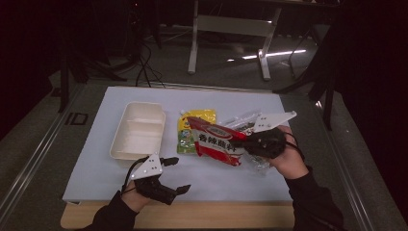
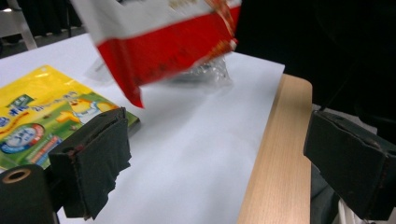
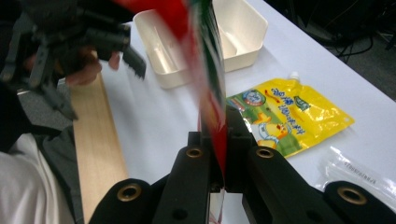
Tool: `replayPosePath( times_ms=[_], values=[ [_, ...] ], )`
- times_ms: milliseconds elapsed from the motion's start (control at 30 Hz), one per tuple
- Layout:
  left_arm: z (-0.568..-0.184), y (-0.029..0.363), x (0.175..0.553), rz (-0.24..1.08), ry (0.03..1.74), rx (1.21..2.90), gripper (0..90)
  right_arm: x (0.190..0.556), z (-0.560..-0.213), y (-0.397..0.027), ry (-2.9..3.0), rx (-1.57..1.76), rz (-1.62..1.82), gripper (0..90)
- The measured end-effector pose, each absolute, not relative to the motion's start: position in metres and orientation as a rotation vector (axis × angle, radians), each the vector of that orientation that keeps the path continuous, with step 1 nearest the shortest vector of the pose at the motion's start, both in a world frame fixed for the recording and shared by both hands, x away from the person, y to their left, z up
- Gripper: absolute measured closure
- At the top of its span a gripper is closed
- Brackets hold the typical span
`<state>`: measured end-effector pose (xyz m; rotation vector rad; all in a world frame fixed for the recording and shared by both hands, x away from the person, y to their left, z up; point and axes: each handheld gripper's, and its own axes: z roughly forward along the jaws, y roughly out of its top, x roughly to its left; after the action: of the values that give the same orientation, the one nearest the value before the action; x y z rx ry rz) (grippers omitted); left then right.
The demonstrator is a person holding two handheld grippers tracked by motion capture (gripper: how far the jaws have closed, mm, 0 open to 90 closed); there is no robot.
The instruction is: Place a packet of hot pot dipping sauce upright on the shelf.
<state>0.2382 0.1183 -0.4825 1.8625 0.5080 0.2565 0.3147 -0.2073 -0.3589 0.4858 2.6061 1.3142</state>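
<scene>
Two grippers are in my hands at the counter [image 1: 96,211]: my right gripper [image 1: 243,143] has its fingers [image 3: 236,140] clamped tight on the edge of a red and white snack bag [image 1: 216,140], which hangs lifted above the white mat [image 1: 226,178], tilted, over the middle of it. My left gripper [image 1: 177,174] sits low near the front wooden edge, its fingers [image 2: 98,158] spread wide with nothing between them. From the left gripper view the red bag floats above and ahead, well apart from those fingers. Just beside the bag on the mat lies a yellow pouch [image 1: 190,132], flat, and left of that a cream two-compartment tray [image 1: 137,130]. A clear plastic packet [image 1: 240,120] lies behind the red bag, near my right hand [image 1: 288,161]
</scene>
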Motion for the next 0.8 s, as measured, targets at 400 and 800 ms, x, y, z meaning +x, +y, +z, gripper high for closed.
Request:
replayPosePath(
  times_ms=[400,800],
  values=[
    [-0.500,0.115,0.234,0.294,0.475,1.900,8.3,0.340,-0.351,-0.182,2.581,0.484,1.339,89.9],
    [-0.517,0.116,0.234,0.292,0.481,1.947,8.3,0.375,-0.343,-0.141,2.562,0.474,1.369,89.9]
  ],
)
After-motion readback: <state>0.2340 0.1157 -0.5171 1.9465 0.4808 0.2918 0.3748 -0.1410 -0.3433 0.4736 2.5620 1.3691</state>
